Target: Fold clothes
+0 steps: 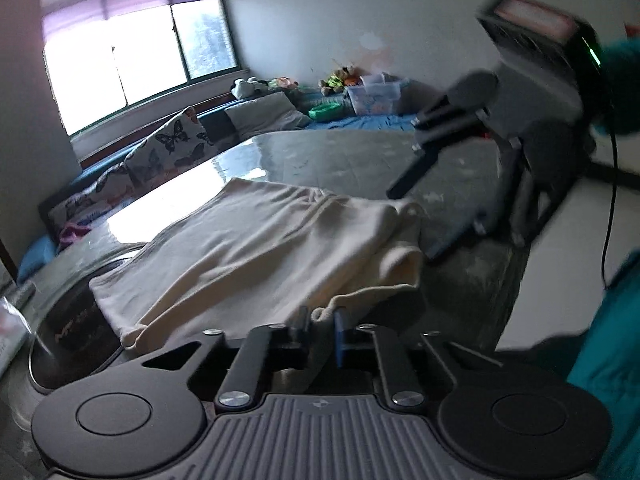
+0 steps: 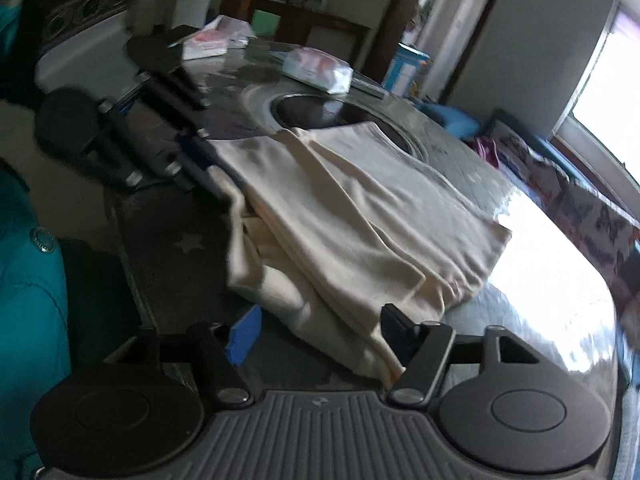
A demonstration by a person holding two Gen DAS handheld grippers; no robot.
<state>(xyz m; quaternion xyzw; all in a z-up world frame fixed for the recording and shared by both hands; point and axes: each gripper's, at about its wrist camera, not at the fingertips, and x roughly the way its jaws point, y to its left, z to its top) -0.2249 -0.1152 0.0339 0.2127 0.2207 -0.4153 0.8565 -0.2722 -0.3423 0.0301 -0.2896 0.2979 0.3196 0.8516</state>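
A cream garment (image 1: 256,256) lies partly folded on a grey marble-look table (image 1: 344,152). My left gripper (image 1: 320,326) is shut on the garment's near hem, with cloth pinched between its fingers. It also shows at the cloth's left corner in the right wrist view (image 2: 200,160). My right gripper (image 2: 320,330) is open, its fingers on either side of the garment's (image 2: 352,216) near folded edge, low over the table (image 2: 540,300). In the left wrist view the right gripper (image 1: 440,200) hovers at the garment's far right end.
A round dark inset (image 2: 320,110) sits in the table under the garment's far end. Tissue packs (image 2: 318,68) and papers (image 2: 212,42) lie at the far side. A bench with butterfly cushions (image 1: 168,144) runs below the window. A teal sleeve (image 2: 28,280) is at the left.
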